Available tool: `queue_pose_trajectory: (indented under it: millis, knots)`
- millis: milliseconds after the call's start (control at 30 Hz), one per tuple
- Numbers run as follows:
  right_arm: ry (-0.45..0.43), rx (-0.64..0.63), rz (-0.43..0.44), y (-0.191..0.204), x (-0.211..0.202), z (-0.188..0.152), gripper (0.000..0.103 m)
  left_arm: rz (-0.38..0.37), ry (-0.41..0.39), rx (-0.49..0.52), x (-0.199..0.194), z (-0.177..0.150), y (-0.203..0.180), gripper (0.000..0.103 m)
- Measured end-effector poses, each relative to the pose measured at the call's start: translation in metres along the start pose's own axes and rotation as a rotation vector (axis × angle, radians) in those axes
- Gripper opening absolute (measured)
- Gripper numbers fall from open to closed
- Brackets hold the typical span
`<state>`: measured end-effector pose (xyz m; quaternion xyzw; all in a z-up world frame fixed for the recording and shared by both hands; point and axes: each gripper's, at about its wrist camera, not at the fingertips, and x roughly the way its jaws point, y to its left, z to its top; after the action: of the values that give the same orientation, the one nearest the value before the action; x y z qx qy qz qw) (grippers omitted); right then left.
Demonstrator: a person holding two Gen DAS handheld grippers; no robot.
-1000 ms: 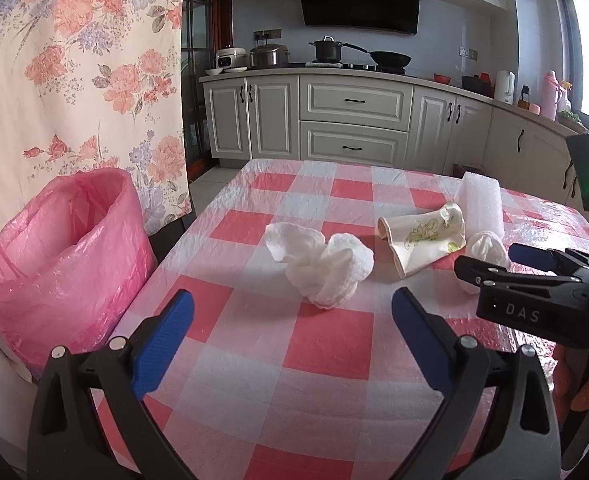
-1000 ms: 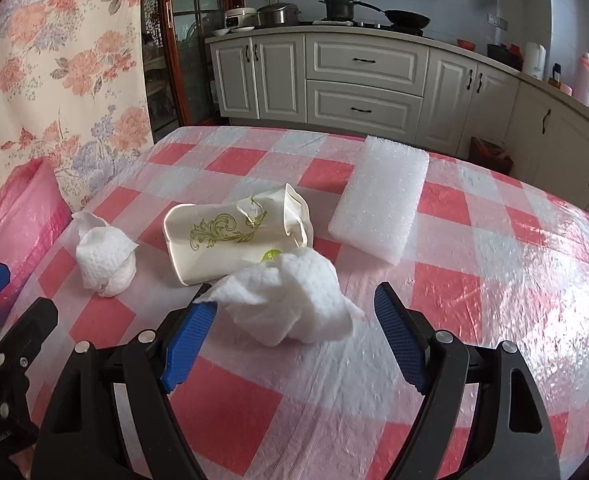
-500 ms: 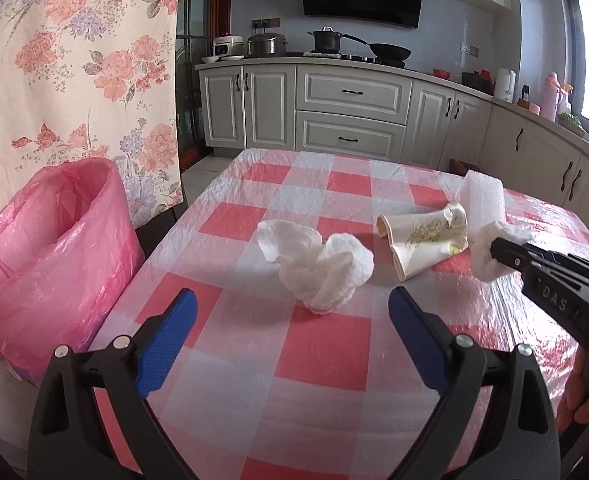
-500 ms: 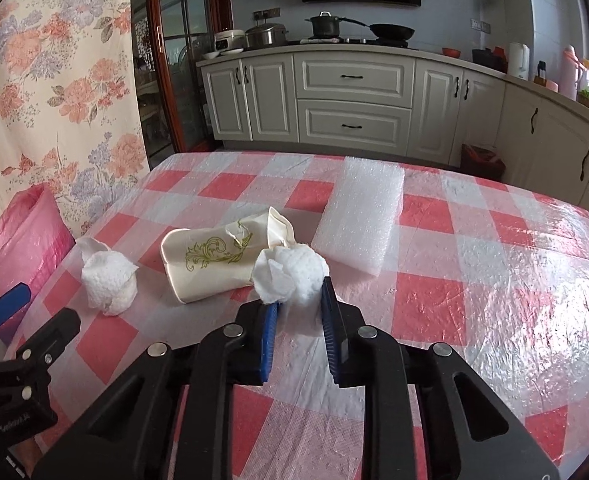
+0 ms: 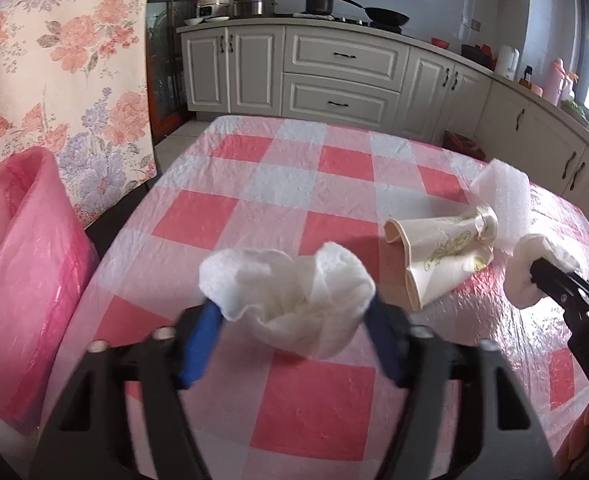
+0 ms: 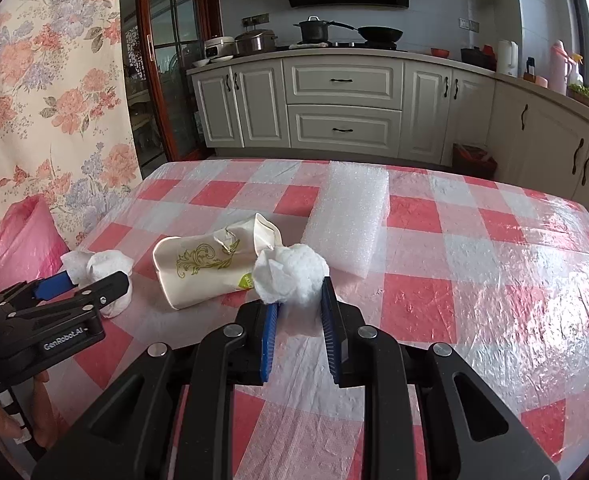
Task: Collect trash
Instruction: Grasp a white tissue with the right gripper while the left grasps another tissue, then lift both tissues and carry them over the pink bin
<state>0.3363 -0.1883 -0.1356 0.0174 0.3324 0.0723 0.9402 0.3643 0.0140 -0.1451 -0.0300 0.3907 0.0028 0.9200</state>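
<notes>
Red-and-white checked plastic-covered table (image 6: 474,280) is lying under both grippers. Pink plastic-lined trash bin (image 5: 22,288) is standing off the table edge, well to the left of the left fingers.

Flat white foam sheet (image 6: 350,216) is lying beyond the right fingers, apart from them. Crushed cream paper cup with gold print (image 6: 202,268) is lying just left of the right fingers, between the two grippers.

Left gripper (image 5: 294,332) is closing its jaws; a crumpled white paper towel (image 5: 290,300) is sitting between the blue pads (image 5: 198,344), both pads meeting its sides.

Right gripper (image 6: 296,320) is clenched on a smaller crumpled white tissue wad (image 6: 290,276), which is bulging above the pads.
</notes>
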Motion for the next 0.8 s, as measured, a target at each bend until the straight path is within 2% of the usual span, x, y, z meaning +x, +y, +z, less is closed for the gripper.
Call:
queue_pose_trajectory:
  millis: [100, 167, 633, 800]
  knots:
    - [-0.006, -0.009, -0.005, 0.002, -0.001, 0.0, 0.023, -0.018, -0.014, 0.012, -0.002, -0.001, -0.002, 0.031]
    - [-0.008, -0.012, -0.007, 0.003, -0.001, -0.001, 0.023, -0.026, -0.033, 0.017, -0.006, -0.001, -0.004, 0.028]
    - [0.03, 0.076, -0.009, -0.015, 0.006, 0.0, 0.023, 0.02, -0.134, 0.04, -0.026, -0.003, -0.009, 0.025]
    - [0.043, 0.059, -0.003, -0.015, 0.003, -0.002, 0.023, 0.009, -0.138, 0.054, -0.042, -0.017, -0.011, 0.025]
